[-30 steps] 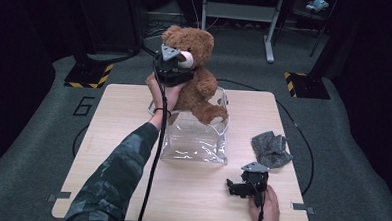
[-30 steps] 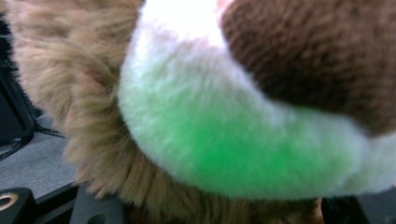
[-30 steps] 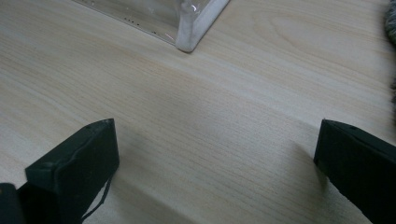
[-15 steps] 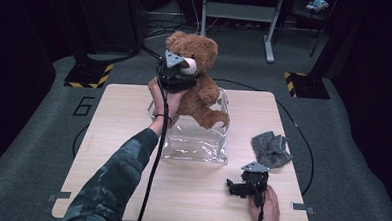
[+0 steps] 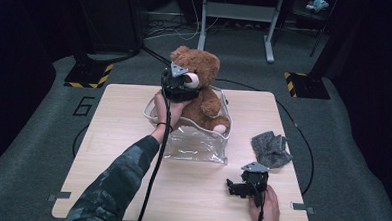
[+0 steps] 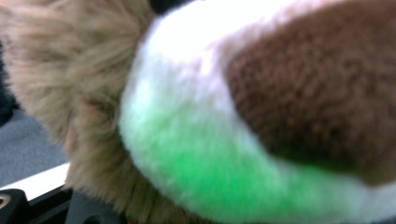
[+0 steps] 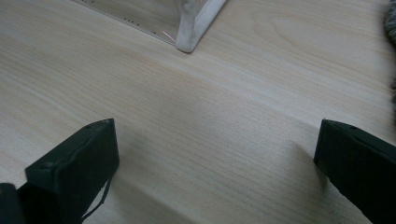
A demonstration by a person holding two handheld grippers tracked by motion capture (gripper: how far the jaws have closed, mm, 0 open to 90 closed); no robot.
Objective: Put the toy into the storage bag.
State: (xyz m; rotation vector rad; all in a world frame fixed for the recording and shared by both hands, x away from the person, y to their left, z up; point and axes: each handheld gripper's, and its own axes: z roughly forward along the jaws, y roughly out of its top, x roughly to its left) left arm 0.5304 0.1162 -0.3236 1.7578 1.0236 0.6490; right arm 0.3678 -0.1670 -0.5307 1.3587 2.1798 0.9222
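Your left gripper (image 5: 179, 84) pinches the brown plush teddy bear (image 5: 200, 93) at its muzzle, holding it half sunk in the clear plastic zip bag (image 5: 195, 140); seating it fully remains. Your right gripper (image 5: 243, 185), jaws spread, rests on the pale wooden table (image 5: 118, 132), near the grey knitted cloth (image 5: 271, 149).

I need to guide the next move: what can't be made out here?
- Left claw: its jaws are hidden against the teddy bear in the high view; the left gripper view is blurred fur.
- Bear's legs: hidden inside the clear bag.
- Grey cloth: cut off in the right gripper view.
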